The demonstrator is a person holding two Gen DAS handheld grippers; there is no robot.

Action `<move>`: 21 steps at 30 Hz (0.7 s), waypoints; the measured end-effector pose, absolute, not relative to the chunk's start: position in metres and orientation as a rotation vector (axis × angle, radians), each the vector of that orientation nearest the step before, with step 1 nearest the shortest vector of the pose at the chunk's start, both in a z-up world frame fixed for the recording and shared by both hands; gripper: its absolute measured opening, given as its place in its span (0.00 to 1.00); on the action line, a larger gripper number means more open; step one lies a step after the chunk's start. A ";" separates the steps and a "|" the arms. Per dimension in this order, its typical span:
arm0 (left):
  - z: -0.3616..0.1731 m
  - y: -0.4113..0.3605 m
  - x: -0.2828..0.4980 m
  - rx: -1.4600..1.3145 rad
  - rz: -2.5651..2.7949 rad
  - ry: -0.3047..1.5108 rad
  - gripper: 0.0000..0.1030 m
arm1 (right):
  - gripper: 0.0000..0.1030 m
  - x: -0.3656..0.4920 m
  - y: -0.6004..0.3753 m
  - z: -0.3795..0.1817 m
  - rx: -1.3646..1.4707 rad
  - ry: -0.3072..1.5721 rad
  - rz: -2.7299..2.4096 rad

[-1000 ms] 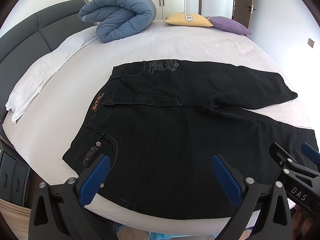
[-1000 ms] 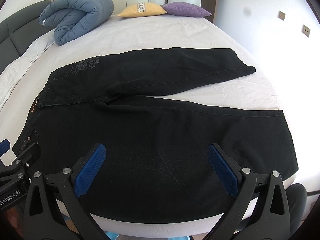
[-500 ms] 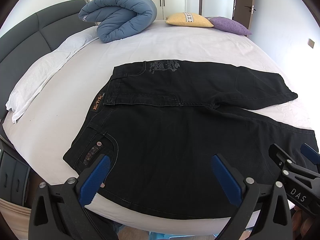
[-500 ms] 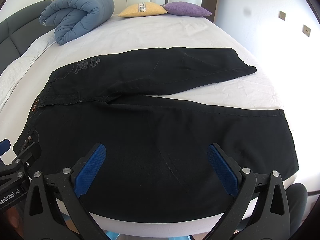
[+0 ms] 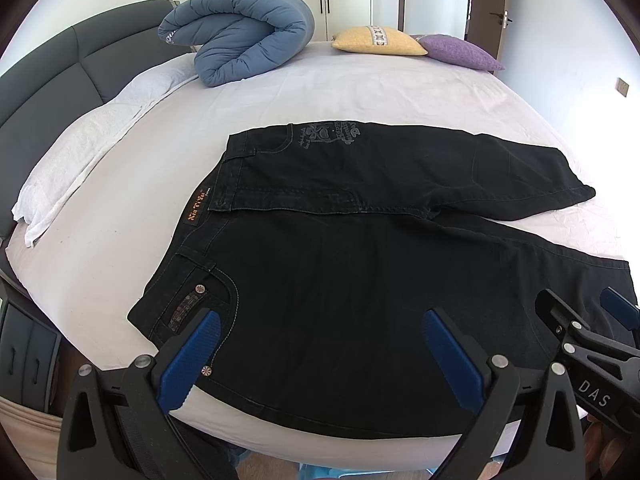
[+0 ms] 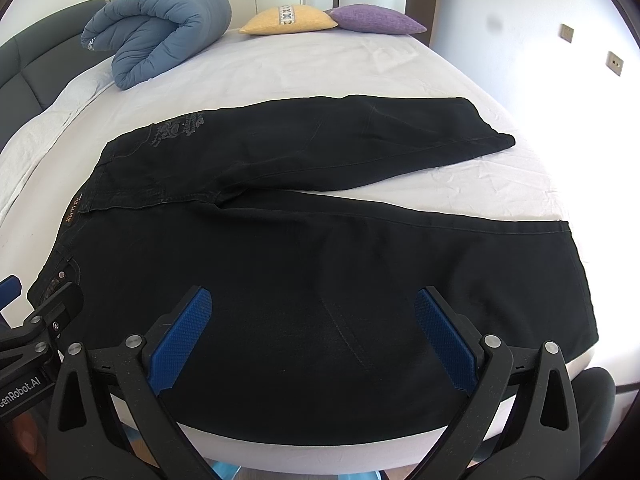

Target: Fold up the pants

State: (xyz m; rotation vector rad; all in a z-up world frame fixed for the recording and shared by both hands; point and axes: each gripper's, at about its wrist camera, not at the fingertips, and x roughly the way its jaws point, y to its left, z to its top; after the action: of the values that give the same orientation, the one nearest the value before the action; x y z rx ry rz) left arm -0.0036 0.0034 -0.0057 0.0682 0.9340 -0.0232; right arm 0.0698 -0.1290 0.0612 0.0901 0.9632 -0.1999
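**One pair of black pants flat on the bed, both grippers spread above the near edge**

In the left wrist view I count one pair of black pants (image 5: 360, 264), one blue duvet roll (image 5: 244, 36) at upper left, and two cushions at top centre: a yellow cushion (image 5: 378, 41) and a purple cushion (image 5: 460, 53) touching it; the pants lie flat across the middle of the white bed (image 5: 360, 92), waistband at left, the two legs running right and splitting apart; my left gripper (image 5: 322, 354) sits at the bottom of the frame with its jaws spread wide, holding nothing; the right gripper (image 5: 588, 312) pokes in at lower right.

In the right wrist view I see the same single pants (image 6: 320, 260), dark denim with a pale print near the far hip; my right gripper (image 6: 312, 330) has its jaws spread over the near leg, gripping nothing; the left gripper (image 6: 36, 300) shows at lower left.
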 end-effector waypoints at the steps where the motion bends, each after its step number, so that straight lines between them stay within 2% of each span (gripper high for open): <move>1: -0.006 0.003 -0.004 0.068 -0.023 0.934 1.00 | 1.00 0.070 -0.129 0.061 0.090 0.963 -0.200; 21: -0.006 0.006 -0.003 0.065 -0.020 0.935 1.00 | 1.00 0.072 -0.127 0.060 0.087 0.968 -0.192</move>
State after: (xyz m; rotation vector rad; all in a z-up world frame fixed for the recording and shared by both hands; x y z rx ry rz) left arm -0.0032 0.0059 -0.0057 0.0651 0.9347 -0.0196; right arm 0.0724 -0.1270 0.0600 0.0873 0.9680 -0.1916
